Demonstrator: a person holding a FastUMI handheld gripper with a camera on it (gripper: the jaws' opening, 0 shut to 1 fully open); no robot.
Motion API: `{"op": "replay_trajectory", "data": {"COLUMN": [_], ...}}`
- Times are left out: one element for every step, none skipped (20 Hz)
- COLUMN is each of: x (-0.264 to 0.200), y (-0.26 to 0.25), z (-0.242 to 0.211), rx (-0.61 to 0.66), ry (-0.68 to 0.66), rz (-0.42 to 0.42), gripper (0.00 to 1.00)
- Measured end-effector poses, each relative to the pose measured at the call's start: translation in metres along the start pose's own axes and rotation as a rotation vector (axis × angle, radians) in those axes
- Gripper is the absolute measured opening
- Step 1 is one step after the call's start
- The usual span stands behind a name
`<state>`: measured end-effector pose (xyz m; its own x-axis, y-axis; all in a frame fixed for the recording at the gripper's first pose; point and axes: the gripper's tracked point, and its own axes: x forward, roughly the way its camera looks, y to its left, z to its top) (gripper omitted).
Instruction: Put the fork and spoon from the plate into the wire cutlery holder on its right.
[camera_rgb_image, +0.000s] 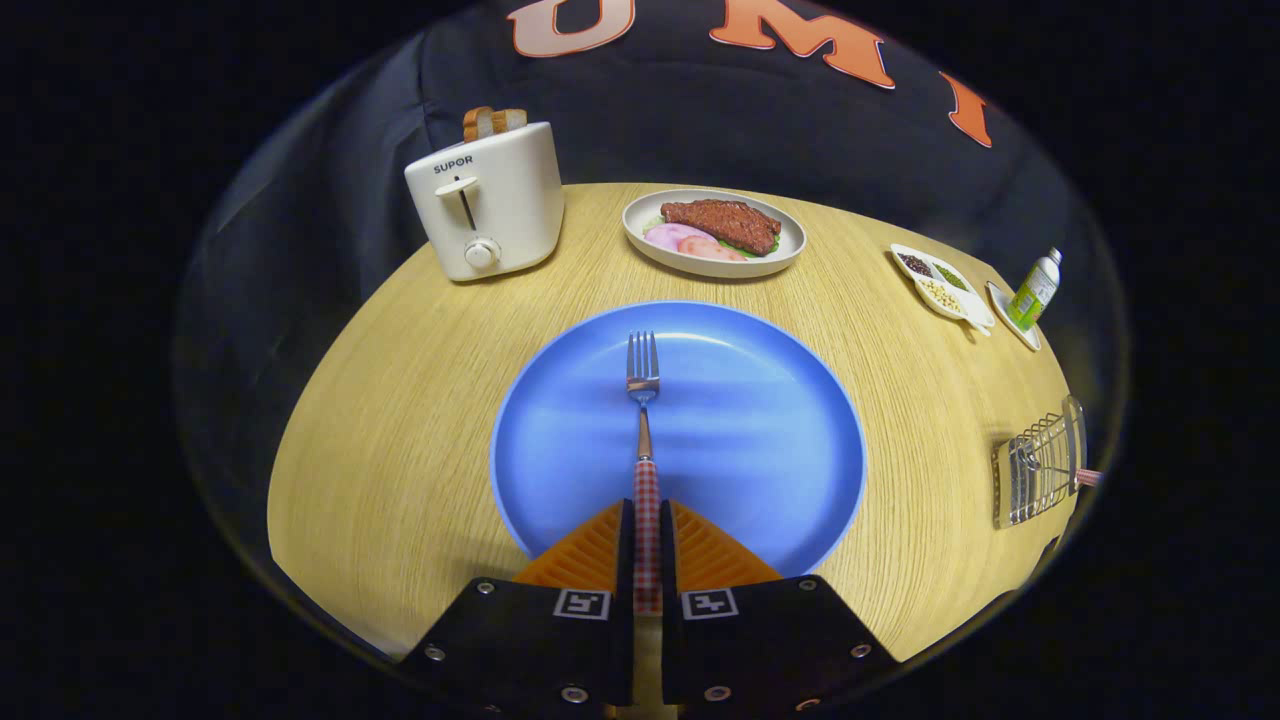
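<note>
A fork (643, 400) with a red-checked handle lies along the middle of the blue plate (760, 440), its tines pointing away from me. My gripper (647, 515) is shut on the fork's handle, both fingers pressing its sides at the plate's near rim. The wire cutlery holder (1040, 465) stands on the table to the right of the plate. A red-checked handle (1088, 477) sticks out of the holder's far side.
A white toaster (487, 200) with bread slices stands at the back left. A plate of meat (713, 233) sits behind the blue plate. A divided seasoning dish (940, 283) and a small green bottle (1035, 290) are at the back right, beyond the holder.
</note>
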<state>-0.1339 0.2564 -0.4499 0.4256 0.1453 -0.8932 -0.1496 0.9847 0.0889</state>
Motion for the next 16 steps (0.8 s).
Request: {"op": "replay_trajectory", "data": {"x": [-0.004,-0.010,-0.016,-0.021,-0.027,-0.034,-0.041,-0.049,-0.055,-0.062,-0.069,-0.076,-0.082,-0.089,-0.094,-0.100], "y": [-0.002,-0.006,-0.011,-0.016,-0.022,-0.028,-0.034,-0.042,-0.051,-0.060,-0.071,-0.083,-0.095,-0.108,-0.120,-0.135], "z": [0.004,0.010,0.015,0.020,0.026,0.030,0.035,0.041,0.046,0.049,0.051,0.054,0.055,0.055,0.056,0.056], "rx": [0.009,0.017,0.014,0.007,0.000,-0.004,-0.005,-0.007,-0.005,-0.004,0.000,0.009,0.020,0.029,0.040,0.045], "ry": [-0.010,-0.025,-0.037,-0.051,-0.063,-0.077,-0.092,-0.110,-0.123,-0.134,-0.143,-0.150,-0.156,-0.157,-0.164,-0.162], "rz": [0.011,0.016,0.019,0.018,0.016,0.015,0.015,0.010,0.003,-0.005,-0.016,-0.025,-0.037,-0.047,-0.061,-0.078], "gripper": [0.10,0.09,0.09,0.09,0.09,0.09,0.09,0.09,0.09,0.09,0.09,0.09,0.09,0.09,0.09,0.09]}}
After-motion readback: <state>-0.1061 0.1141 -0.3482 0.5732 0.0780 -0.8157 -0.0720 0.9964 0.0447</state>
